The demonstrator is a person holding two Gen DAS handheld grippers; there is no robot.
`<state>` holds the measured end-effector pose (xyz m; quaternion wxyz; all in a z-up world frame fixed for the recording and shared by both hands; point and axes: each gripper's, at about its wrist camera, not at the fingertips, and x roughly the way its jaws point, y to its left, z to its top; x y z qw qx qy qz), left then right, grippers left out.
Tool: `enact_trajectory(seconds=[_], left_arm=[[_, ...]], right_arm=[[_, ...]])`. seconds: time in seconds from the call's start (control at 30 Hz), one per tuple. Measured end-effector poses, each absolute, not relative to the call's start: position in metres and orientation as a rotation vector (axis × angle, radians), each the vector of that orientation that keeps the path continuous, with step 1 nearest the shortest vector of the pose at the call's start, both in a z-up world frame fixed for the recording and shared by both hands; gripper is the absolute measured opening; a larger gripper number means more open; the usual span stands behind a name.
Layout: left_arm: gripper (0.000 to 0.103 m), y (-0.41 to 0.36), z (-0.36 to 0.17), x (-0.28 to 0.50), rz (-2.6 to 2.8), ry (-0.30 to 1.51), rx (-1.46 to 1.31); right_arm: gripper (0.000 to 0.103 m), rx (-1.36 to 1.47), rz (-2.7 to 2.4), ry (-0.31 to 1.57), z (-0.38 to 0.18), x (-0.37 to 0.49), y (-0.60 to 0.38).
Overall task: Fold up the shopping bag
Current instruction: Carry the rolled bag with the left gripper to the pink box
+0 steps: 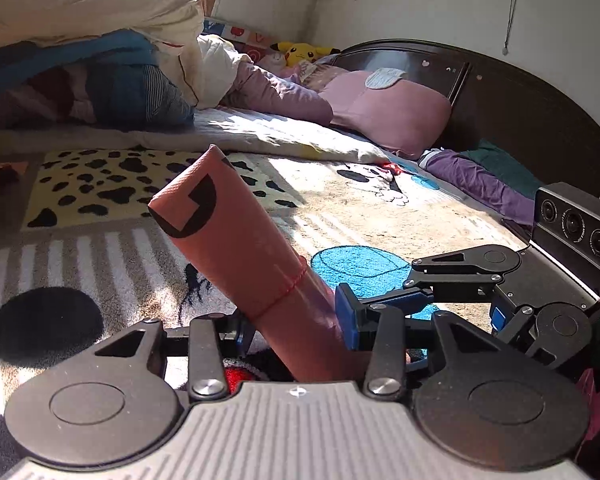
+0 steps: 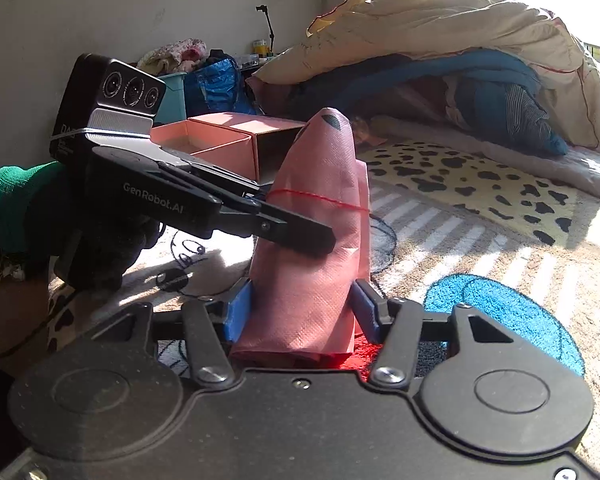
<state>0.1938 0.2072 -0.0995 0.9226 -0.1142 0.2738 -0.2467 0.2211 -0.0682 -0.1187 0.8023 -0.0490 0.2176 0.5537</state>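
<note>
The pink shopping bag (image 1: pixel 236 248) is folded into a long narrow bundle with a black print at its far end and red stitching across it. It is held above the patterned rug (image 1: pixel 112 240). My left gripper (image 1: pixel 296 332) is shut on its near end. My right gripper (image 2: pixel 300 308) is shut on the same bundle (image 2: pixel 316 240), close beside the left one. The right gripper shows in the left wrist view (image 1: pixel 380 308) at the bundle's right side. The left gripper shows in the right wrist view (image 2: pixel 292 228), crossing in front of the bag.
A pink open box (image 2: pixel 228 140) stands on the rug behind the bag. A heap of quilts (image 2: pixel 440 60) lies at the back. Pillows (image 1: pixel 388 112), a yellow plush toy (image 1: pixel 300 52) and a dark headboard (image 1: pixel 520 100) are at the right.
</note>
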Motion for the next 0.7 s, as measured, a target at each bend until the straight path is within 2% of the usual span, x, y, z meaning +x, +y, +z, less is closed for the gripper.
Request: enact_trajectory(seconds=[0.1, 0.27, 0.3, 0.43, 0.53, 0.7], left_arm=[[0.082, 0.221, -0.088, 0.181, -0.452, 0.466, -0.37], [0.084, 0.236, -0.073, 0.16, -0.295, 0.401, -0.439], [0.084, 0.239, -0.07, 0.156, -0.257, 0.389, -0.448], [0.084, 0.233, -0.05, 0.141, -0.23, 0.372, -0.332], [0.084, 0.215, -0.04, 0.141, -0.27, 0.45, -0.215], [0.084, 0.144, -0.047, 0.146, -0.381, 0.526, 0.127]], right_arm=[[0.056, 0.041, 1.192, 0.453, -0.111, 0.228, -0.09], [0.069, 0.24, 1.19, 0.472, -0.099, 0.237, -0.134], [0.074, 0.26, 1.186, 0.468, -0.098, 0.236, -0.141], [0.074, 0.271, 1.194, 0.513, -0.1, 0.235, -0.151], [0.075, 0.264, 1.207, 0.54, -0.105, 0.234, -0.145], [0.079, 0.293, 1.226, 0.564, -0.11, 0.233, -0.14]])
